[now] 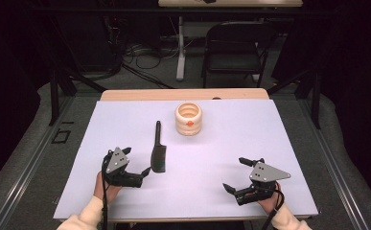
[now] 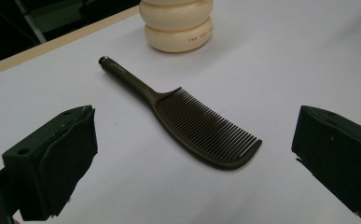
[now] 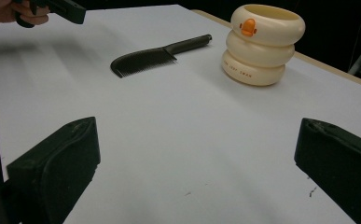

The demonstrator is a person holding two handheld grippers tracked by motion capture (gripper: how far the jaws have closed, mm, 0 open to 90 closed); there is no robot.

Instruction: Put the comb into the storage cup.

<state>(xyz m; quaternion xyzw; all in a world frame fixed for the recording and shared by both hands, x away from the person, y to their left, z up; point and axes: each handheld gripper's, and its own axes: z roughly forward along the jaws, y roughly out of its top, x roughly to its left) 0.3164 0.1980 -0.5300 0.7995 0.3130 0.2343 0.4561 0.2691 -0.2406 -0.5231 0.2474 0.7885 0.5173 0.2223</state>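
The comb point(image 1: 157, 152) lies flat on the worktop point(image 1: 221, 143) just ahead of the wide-spread, empty left gripper point(image 1: 137, 162), its toothed end nearest.

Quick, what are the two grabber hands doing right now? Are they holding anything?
Left gripper: open, holding nothing; the black comb lies on the table between its fingers.
Right gripper: open, holding nothing, over bare table.

Bright even light on table point(image 1: 125, 191), dark surroundings, soft shadows, slight blur
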